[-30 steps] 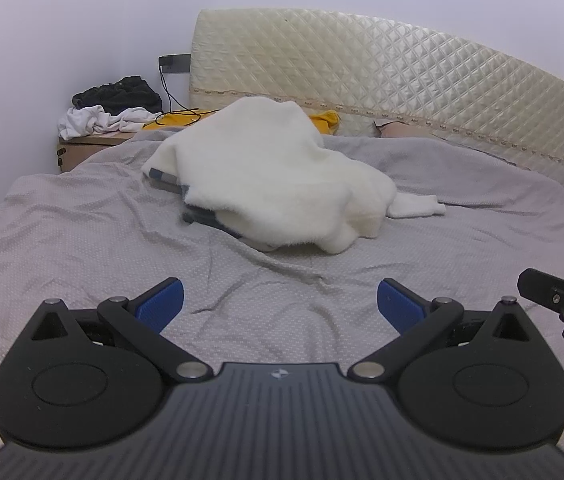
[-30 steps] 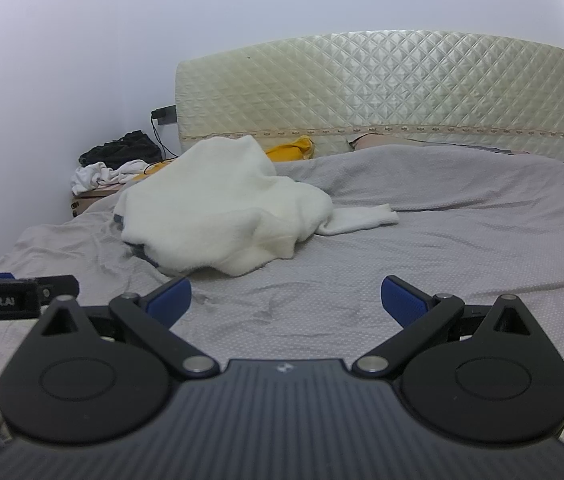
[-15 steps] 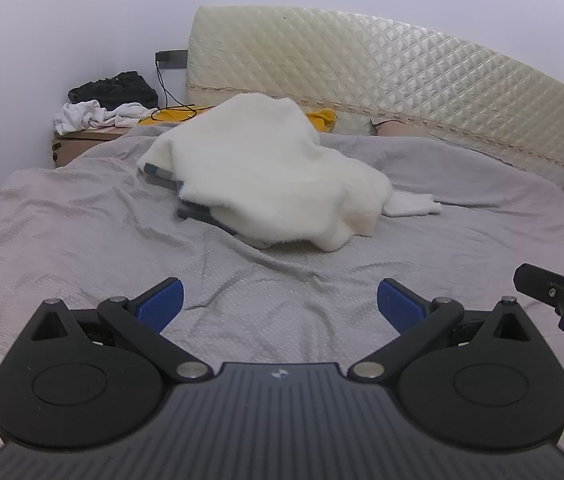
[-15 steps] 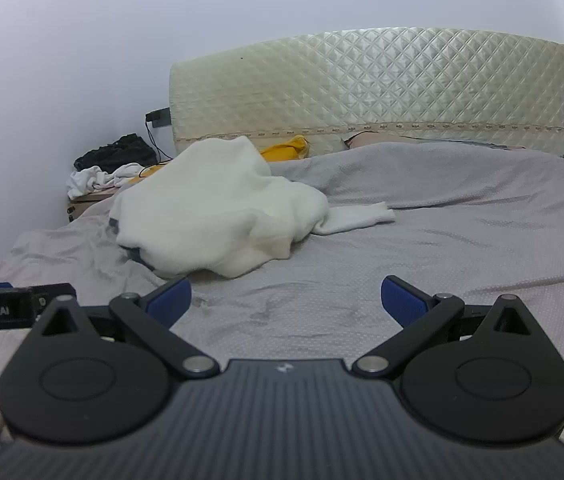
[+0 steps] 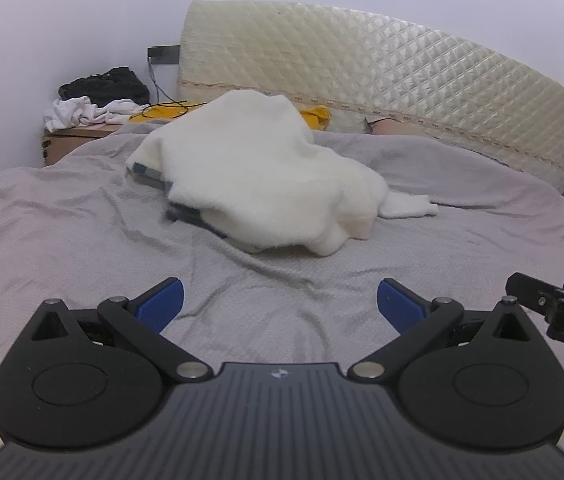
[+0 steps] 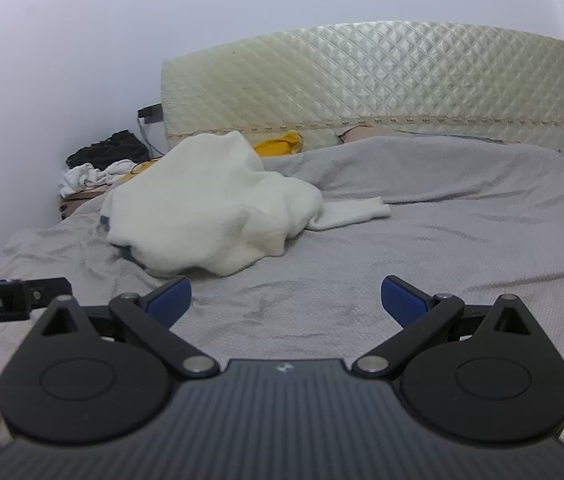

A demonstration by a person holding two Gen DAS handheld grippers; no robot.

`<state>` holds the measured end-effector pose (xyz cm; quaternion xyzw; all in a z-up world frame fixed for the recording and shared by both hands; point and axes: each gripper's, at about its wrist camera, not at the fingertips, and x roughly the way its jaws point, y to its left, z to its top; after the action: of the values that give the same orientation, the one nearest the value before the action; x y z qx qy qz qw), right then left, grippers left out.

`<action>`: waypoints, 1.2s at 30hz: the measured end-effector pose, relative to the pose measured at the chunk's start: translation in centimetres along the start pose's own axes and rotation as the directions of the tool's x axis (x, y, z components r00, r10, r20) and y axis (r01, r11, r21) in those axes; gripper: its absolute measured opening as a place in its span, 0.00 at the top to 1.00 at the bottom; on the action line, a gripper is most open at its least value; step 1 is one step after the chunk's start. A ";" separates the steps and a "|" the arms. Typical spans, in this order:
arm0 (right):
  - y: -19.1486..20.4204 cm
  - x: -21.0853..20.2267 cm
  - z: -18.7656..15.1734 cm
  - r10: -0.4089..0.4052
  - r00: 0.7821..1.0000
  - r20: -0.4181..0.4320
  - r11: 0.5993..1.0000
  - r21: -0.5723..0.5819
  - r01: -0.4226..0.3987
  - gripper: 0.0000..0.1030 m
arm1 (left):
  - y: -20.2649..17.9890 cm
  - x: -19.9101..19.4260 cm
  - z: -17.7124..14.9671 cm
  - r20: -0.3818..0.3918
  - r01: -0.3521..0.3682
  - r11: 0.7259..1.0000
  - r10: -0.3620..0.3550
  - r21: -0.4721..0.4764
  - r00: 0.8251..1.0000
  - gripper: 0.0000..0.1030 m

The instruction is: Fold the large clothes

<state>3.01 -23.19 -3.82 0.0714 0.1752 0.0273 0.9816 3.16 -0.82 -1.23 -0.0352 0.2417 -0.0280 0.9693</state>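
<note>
Two handheld grippers hover side by side over a bed covered by a wrinkled grey sheet [image 5: 61, 240]. The left gripper [image 5: 279, 306] has its blue-padded jaws spread wide, with nothing between them. The right gripper [image 6: 286, 300] is likewise spread wide and empty.

The garment to fold, a large fluffy white fleece [image 5: 265, 172], lies in a crumpled heap ahead of both sets of jaws, well beyond the fingertips and not touched by either. From the left jaws it sits straight ahead, nearly centred. From the right jaws it sits ahead and off to the left. A darker grey-blue layer peeks out under its near-left edge. A flat white sleeve [image 5: 410, 208] sticks out of the heap toward the right. The heap's long axis runs roughly from far left to near right, slanting across the line of the jaws.

Judging by this, the left gripper is better lined up with the heap's near hem, while the right gripper is closer to the sleeve side. Behind the heap stands a quilted cream headboard [image 6: 382, 88].
</note>
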 end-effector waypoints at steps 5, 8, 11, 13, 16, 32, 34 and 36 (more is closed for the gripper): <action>-0.7 2.3 0.8 -0.010 1.000 0.014 0.998 0.068 0.009 0.00 | 0.2 3.0 2.0 -0.020 0.011 1.000 -0.011 0.009 1.000 0.00; -1.1 4.1 1.2 0.012 1.000 0.004 0.994 0.109 -0.013 0.00 | 0.7 5.1 3.2 -0.047 0.019 1.000 -0.020 -0.025 0.999 0.00; -1.0 6.0 1.5 -0.036 0.999 0.005 0.996 0.078 0.036 0.00 | 1.3 7.8 4.1 -0.072 0.031 0.999 -0.034 -0.044 0.997 0.00; -0.9 7.4 1.7 -0.028 1.000 0.011 0.997 0.078 0.027 0.00 | 1.4 9.8 4.6 -0.093 0.034 0.999 -0.037 -0.028 0.995 0.00; -1.2 10.2 1.9 0.043 0.999 -0.002 0.991 0.129 -0.043 0.00 | 2.2 12.4 4.8 -0.122 0.039 0.998 -0.046 -0.055 0.992 0.00; -4.2 26.1 1.4 0.314 0.941 -0.128 0.858 0.463 -0.224 0.03 | 8.6 26.9 3.1 -0.153 0.215 0.849 -0.324 -0.483 0.934 0.14; -5.1 28.3 1.6 0.351 0.930 -0.113 0.825 0.507 -0.250 0.03 | 9.0 28.3 3.0 -0.135 0.229 0.828 -0.341 -0.512 0.930 0.15; -5.8 30.4 1.8 0.390 0.915 -0.099 0.787 0.552 -0.276 0.03 | 9.2 29.4 2.9 -0.120 0.241 0.813 -0.353 -0.529 0.928 0.15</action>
<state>32.25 -26.80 -13.33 0.3645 0.2619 0.1590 0.8793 30.83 6.40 -13.12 -0.3223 0.3341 -0.1193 0.8777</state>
